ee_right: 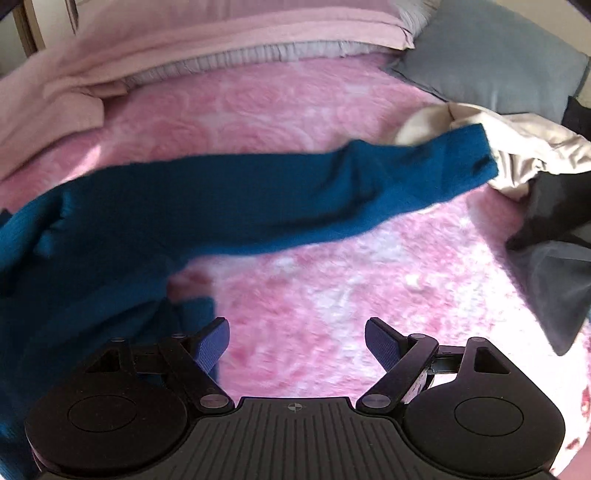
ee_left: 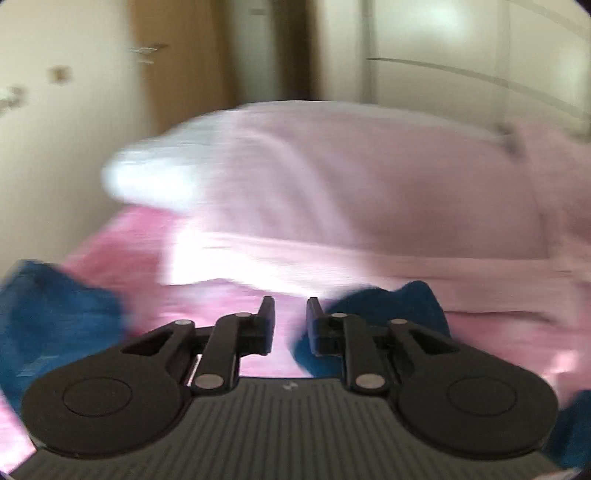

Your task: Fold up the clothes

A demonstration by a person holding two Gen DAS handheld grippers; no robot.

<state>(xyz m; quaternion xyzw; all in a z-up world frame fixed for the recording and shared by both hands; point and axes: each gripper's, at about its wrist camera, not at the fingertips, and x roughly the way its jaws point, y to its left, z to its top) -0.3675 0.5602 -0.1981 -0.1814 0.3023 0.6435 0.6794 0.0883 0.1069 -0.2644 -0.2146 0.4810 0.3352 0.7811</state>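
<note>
— Teal knit sweater (ee_right: 207,199): position?
— Spread on the pink plush bedcover (ee_right: 332,288), one sleeve stretched right, its cuff overlapping a cream garment (ee_right: 524,147). Body bunched at left. Not folded flat; no tidy stack shows.
— Grippers?
— Right gripper (ee_right: 296,341): jaws wide apart, nothing between them, just beside the sweater's body. Left gripper (ee_left: 290,315): jaws a narrow gap apart, holding nothing; teal cloth lies on both sides. That view is blurred.
— Remaining?
— By my judgement, the sleeve and body both need laying in. Cream and dark garments (ee_right: 546,206) sit heaped at right.
— Room?
— Bare cover mid-bed; pink pillows (ee_right: 229,33) bound the far edge, a grey cushion (ee_right: 491,51) the right corner.
</note>
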